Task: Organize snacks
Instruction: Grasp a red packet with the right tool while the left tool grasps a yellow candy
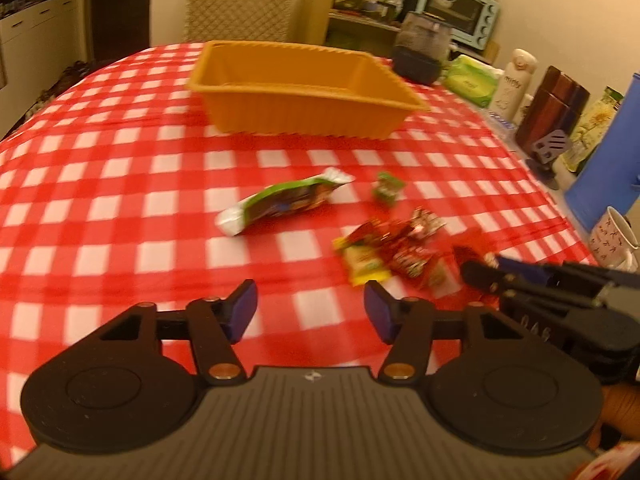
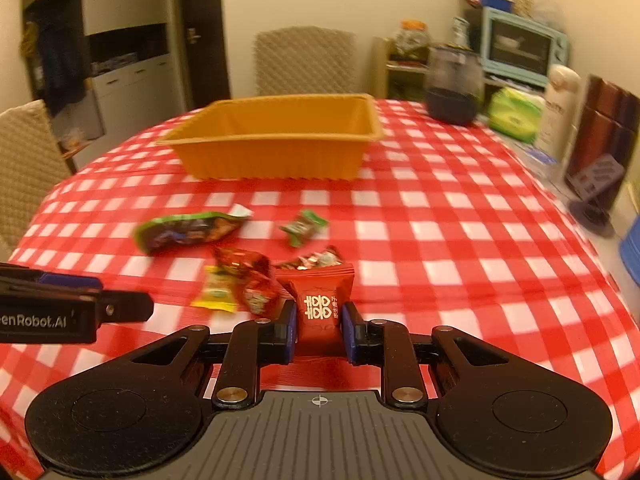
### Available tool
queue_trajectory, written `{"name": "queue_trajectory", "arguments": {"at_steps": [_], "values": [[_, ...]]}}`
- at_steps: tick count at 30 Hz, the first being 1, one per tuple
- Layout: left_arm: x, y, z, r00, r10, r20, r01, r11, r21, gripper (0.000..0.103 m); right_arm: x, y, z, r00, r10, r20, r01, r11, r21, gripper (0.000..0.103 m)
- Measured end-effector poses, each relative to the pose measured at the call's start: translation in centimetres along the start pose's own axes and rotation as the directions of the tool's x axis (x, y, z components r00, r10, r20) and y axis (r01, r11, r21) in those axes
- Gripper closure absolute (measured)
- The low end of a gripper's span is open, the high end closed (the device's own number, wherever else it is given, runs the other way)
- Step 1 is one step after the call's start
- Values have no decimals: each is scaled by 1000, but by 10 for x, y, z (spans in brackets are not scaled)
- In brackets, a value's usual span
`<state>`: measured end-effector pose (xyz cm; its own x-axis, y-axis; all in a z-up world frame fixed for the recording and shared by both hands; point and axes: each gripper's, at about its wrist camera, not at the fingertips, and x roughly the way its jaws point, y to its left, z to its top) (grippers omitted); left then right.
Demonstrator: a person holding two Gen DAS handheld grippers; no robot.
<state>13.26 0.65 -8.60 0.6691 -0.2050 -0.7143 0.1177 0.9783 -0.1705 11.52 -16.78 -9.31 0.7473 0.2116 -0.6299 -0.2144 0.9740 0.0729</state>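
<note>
Warm dim indoor light, strong orange cast, motion blur throughout, fisheye bending at edges, dark vignetted corners

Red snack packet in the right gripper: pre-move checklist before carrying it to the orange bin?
1. Right gripper shut on the red snack packet: ok, held between both fingers.
2. Packet clear of the table: cannot tell.
3. Orange bin upright and open: ok; what is inside cannot be told.
4. Path to the bin: ok if lifted over the small green candy and the long green wrapper.
5. Left gripper open, holding nothing: ok.
6. Left gripper clear of the right one: not ok, close alongside.
</note>
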Motion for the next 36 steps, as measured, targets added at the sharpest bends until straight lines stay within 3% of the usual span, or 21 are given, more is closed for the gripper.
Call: {"name": "queue_trajectory", "arguments": {"at_steps": [6,11,17,21,28,36], "values": [[27,-22,10,1000,-8,13,8,1000,18,65,1,-15,0,1000,-24,-4,24,998,54,79],[44,-32,13,1000,-20,10,20,1000,20,65,3,-24,-2,1000,-29,-7,29,995,92,79],[57,-37,10,1000,27,4,-28,998,62,69,6,-27,-3,999,-30,-13,32,994,104,79],[57,-39,7,999,53,9,-54,993,109,79,7,-27,-4,999,-29,-13,30,994,104,79],[47,-36,2,998,66,-7,-65,987,145,80,7,-24,-3,1000,-25,-7,26,994,102,79],[23,-19,-6,995,98,-10,-96,988,118,80,1,-19,-1,1000,-22,14,21,995,94,79]]}}
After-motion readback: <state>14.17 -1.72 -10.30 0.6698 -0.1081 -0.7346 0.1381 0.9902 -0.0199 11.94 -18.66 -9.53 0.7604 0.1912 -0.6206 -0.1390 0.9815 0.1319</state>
